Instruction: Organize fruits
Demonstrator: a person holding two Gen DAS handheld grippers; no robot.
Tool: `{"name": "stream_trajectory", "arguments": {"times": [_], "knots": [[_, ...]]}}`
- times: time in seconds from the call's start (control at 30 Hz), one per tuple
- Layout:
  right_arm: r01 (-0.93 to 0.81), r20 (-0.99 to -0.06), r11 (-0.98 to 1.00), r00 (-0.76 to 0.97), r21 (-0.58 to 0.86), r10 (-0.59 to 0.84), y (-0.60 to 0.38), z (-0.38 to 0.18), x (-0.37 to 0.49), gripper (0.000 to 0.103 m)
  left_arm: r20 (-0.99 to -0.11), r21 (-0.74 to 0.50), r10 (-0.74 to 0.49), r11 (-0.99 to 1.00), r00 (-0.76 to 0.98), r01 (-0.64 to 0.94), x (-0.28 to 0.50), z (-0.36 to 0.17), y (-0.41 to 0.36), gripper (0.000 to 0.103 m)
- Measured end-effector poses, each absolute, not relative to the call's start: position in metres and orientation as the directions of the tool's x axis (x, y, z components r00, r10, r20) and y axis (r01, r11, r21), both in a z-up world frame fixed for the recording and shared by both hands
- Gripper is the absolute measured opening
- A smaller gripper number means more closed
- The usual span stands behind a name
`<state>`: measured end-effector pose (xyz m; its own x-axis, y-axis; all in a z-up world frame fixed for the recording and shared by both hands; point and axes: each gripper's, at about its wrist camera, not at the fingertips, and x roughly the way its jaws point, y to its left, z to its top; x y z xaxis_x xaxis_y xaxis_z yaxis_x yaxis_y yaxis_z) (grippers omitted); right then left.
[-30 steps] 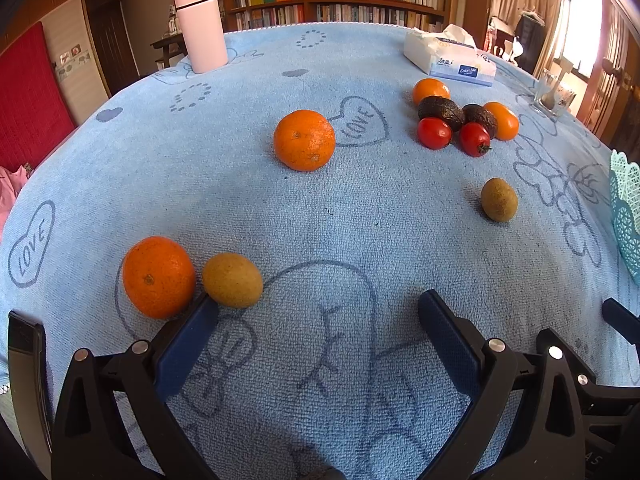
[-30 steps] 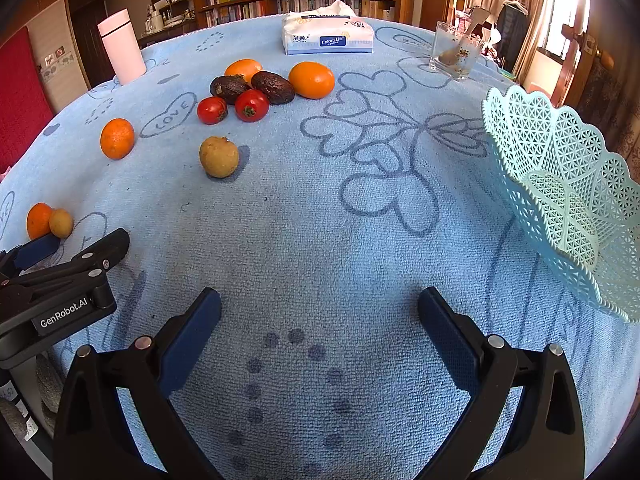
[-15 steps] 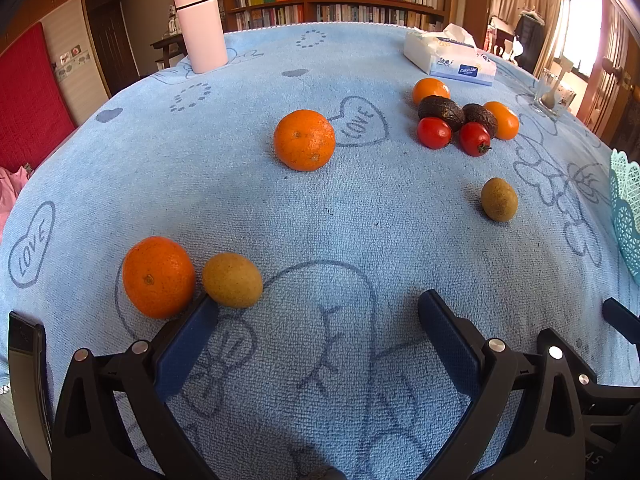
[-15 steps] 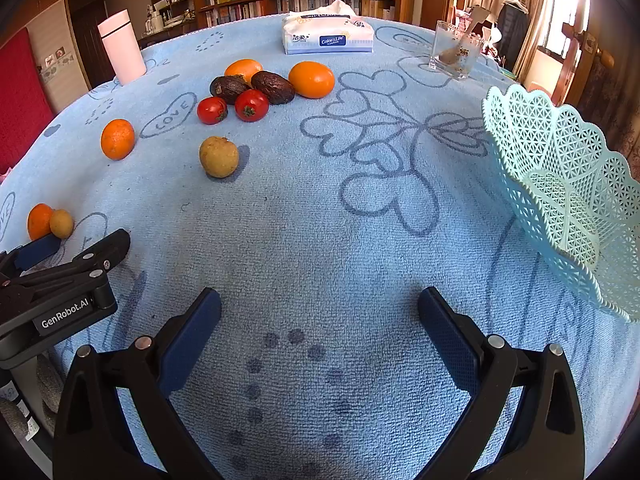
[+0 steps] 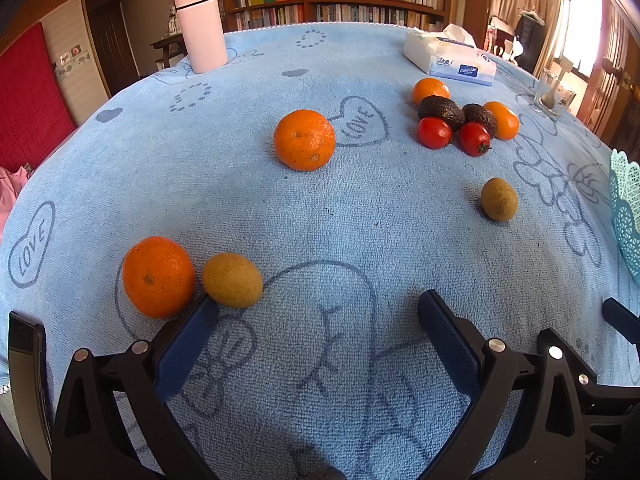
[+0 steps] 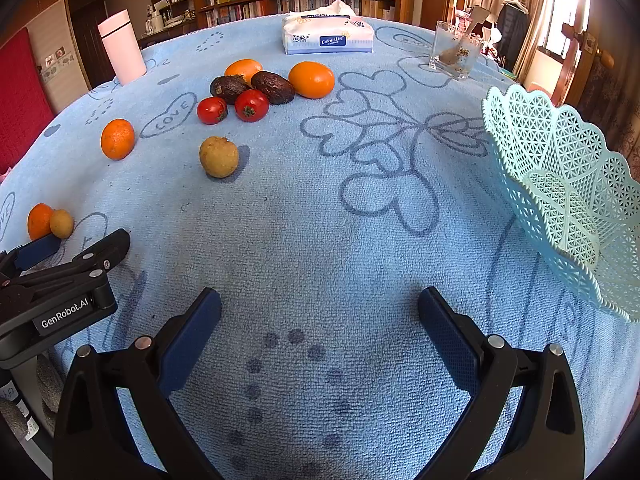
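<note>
Both claws are spread and hold nothing. The kiwi (image 5: 232, 279) touches the orange (image 5: 158, 276), just ahead of the left claw (image 5: 318, 312), at its left finger. Closing there may push the kiwi and it rolls away. The basket (image 6: 560, 184) lies right of the right claw (image 6: 319, 312).

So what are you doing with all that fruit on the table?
A person holds two grippers over a blue cloth, sorting fruit. Both the left gripper and right gripper are open and empty. Nothing sits in the lacy basket that I can see. An orange and a small yellow-brown fruit lie right by the left gripper; tomatoes and other fruit wait farther off.
</note>
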<state>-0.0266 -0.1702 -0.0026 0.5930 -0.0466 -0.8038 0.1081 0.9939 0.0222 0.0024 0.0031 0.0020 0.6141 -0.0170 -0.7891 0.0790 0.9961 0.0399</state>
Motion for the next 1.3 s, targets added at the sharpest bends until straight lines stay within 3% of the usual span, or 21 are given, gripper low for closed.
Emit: {"name": "stream_trajectory", "arguments": {"times": [0.87,1.3], "knots": [[0.109,-0.805,0.994,0.591,0.014,-0.053,-0.169,-0.003,-0.027,0.100,-0.792,0.031,-0.025,0.996,0.610,0.081,0.001,0.001,0.005,0.098],[0.097,-0.832,0.994,0.555,0.045,-0.017,-0.169,0.001,-0.021,0.100,-0.719,0.020,0.002,1.000,0.694,0.018,-0.025,0.034,0.046,0.098]]}}
